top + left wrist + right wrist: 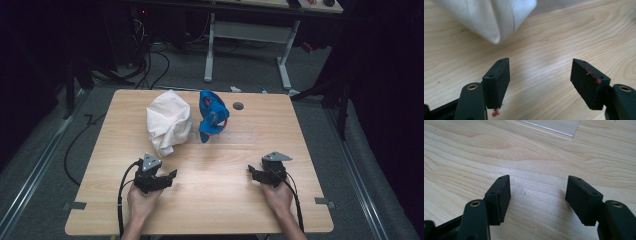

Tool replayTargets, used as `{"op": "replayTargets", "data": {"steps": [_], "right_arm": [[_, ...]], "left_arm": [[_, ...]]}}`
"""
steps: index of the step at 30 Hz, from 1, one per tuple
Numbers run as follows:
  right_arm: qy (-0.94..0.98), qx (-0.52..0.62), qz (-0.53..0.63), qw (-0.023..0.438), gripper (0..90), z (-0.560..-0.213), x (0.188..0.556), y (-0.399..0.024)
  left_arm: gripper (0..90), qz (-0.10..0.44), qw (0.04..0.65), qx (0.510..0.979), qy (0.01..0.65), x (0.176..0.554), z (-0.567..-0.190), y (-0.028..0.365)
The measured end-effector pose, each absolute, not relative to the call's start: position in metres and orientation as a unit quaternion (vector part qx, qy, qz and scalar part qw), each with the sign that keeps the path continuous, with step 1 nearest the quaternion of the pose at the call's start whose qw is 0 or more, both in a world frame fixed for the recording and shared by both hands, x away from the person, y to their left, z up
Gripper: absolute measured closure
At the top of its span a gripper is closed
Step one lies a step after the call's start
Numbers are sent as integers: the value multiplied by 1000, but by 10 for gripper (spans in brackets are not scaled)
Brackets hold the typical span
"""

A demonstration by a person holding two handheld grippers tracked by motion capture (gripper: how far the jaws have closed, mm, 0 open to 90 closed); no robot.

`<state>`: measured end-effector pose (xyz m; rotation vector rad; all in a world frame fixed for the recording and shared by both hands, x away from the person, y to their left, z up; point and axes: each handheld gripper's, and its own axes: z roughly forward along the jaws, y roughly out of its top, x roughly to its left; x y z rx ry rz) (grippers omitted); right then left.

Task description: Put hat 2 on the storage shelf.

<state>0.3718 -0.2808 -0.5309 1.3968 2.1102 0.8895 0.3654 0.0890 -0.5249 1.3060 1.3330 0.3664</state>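
Two hand-held grippers at rest on a wooden table, white bag and blue item beyond.

Left gripper (172,175): low over the table (225,200) at its near left, jaws spread wide with only bare wood between them; red residue on the pads (501,77). White cloth bag (168,121): crumpled, lying on the far left half of the table, its near corner just ahead of the left gripper and apart from it. Blue item (212,115): just beside the bag on its right, whether touching cannot be told. Right gripper (251,171): near right of the table, jaws likewise wide apart, holding nothing.
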Motion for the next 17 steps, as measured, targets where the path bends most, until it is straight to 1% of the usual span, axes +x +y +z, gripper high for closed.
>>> {"op": "replayTargets", "data": {"steps": [4, 7, 9, 17], "right_arm": [[766, 507, 323, 228, 368, -531, 372, -281], [765, 508, 323, 227, 368, -531, 372, -281], [765, 508, 323, 227, 366, -531, 372, -281], [765, 508, 323, 227, 366, -531, 372, -281]], "left_arm": [[314, 179, 566, 566, 572, 366, -536, 90], [307, 195, 546, 582, 571, 366, -546, 89], [282, 193, 541, 585, 572, 366, -547, 88], [278, 192, 541, 584, 574, 366, -547, 88]]}}
